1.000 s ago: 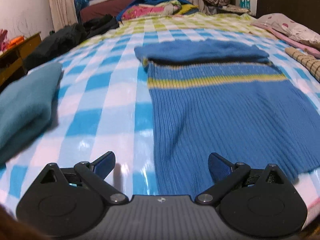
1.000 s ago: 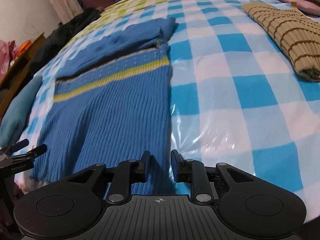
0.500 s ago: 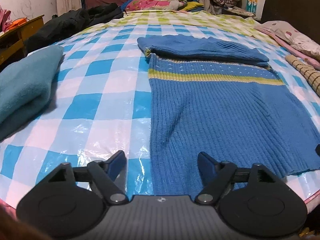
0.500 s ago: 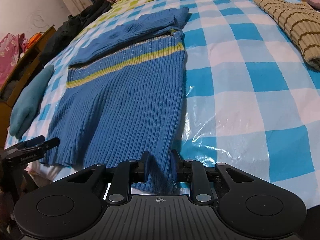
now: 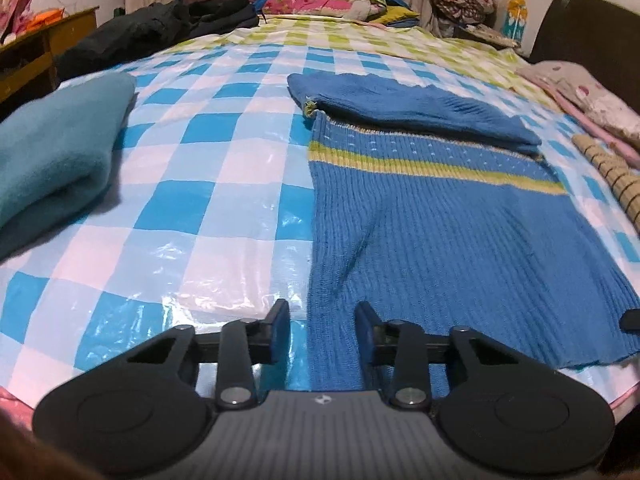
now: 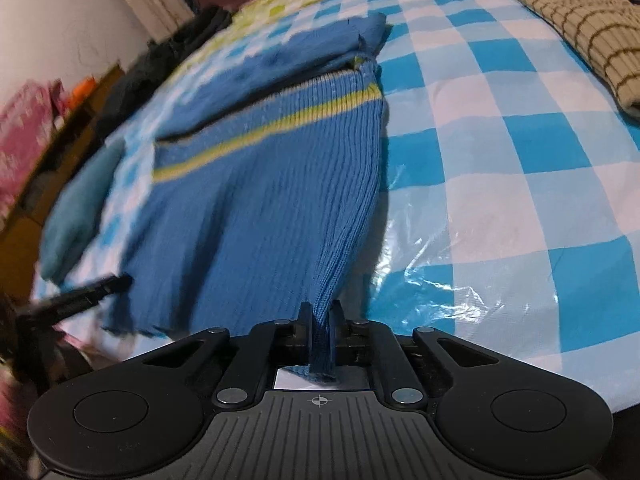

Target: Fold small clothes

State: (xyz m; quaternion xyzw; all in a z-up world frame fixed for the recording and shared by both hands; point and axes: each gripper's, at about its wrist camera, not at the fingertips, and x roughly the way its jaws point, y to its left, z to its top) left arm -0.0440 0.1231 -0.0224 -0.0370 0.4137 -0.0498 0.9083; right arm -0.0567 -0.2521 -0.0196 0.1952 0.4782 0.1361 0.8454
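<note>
Left wrist view is showing a checked bed (image 5: 224, 168) with a blue sweater (image 5: 448, 216) lying flat on its near right part, sleeves folded across the far end, and a teal garment (image 5: 52, 152) sitting at the left. Right gripper (image 6: 320, 316) is pinching the sweater's near right hem corner, lifting it taut. Left gripper (image 5: 322, 326) is spread apart, straddling the near left hem corner.

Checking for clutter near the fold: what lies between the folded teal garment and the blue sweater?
Only bare blue-and-white checked sheet separates the teal garment from the blue sweater; the left wrist view shows it clearly.
</note>
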